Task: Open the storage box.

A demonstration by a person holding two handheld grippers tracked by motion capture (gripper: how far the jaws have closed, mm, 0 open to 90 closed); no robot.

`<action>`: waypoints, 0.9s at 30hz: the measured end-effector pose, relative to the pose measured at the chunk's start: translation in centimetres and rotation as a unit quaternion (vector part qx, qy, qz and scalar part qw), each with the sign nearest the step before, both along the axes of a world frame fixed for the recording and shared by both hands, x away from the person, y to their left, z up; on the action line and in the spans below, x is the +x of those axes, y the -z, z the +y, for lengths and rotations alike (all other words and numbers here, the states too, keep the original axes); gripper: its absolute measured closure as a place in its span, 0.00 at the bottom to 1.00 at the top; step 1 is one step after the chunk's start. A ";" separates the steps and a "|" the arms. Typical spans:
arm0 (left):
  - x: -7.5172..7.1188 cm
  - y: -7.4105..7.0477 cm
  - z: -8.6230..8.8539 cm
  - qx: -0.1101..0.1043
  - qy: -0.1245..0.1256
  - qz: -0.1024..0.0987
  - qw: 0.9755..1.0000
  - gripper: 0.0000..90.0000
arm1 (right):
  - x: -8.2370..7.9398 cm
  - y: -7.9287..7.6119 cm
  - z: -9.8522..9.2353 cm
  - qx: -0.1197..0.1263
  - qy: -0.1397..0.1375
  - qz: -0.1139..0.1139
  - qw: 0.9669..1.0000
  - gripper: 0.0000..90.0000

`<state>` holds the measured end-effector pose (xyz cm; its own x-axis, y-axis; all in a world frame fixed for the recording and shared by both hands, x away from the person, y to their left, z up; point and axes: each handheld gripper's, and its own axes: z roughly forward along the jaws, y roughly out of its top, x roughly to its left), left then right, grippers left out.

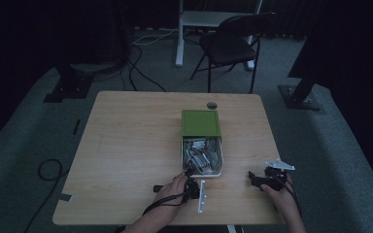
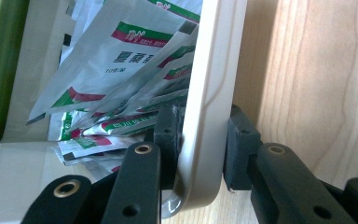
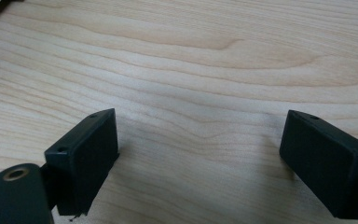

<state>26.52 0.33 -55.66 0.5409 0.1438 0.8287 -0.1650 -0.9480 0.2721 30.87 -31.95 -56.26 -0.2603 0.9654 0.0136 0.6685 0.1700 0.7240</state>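
A: Step in hand? Looks like securing the white box (image 1: pixel 201 156) by its near wall, left gripper (image 1: pixel 192 187) doing the work.

B: Agreed. In the left gripper view, jaws clamped across the box's white wall (image 2: pixel 209 107), one pad inside, one pad outside, pressing on it. Not on the sachets (image 2: pixel 121 70).

A: Location of the box?

B: On the table (image 1: pixel 126 145), right of centre, nearer the table's front edge than its back edge. Green lid (image 1: pixel 201 122) flipped open toward the back edge (probably hinged, can't confirm). Full of loose silver sachets with green and red print.

A: Right gripper (image 1: pixel 264 180)?

B: Near the table's front right corner, well apart from the box. Jaws spread wide in the right gripper view, nothing between them, bare wood grain (image 3: pixel 191 70) underneath.

A: So, stage?

B: Early, judging by the packed box and no sachet out on the table. Box braced, picking not yet begun.

A: Next move?

B: Likely bringing the right gripper over to the box and down onto one sachet. Needs a pinch on a single edge, since the sachets overlap and lean on each other (easy to lift two). Left grip on the wall needed to keep the light box from sliding or tipping.

A: Risk?

B: Thin foil slipping out of the pads.
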 end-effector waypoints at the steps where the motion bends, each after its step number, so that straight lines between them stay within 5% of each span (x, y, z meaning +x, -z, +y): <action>1: -0.1 0.0 0.0 0.002 0.001 0.000 1.000 0.80 | 0.0 0.0 0.0 0.000 0.000 0.000 1.000 0.12; 13: -1.2 -0.2 0.0 0.002 0.005 0.009 1.000 0.80 | 0.0 0.0 0.0 0.000 0.000 0.000 1.000 0.12; 27: -1.6 -0.3 0.6 -0.037 0.007 0.036 0.999 0.75 | 0.0 0.0 0.0 0.000 0.000 0.000 1.000 0.12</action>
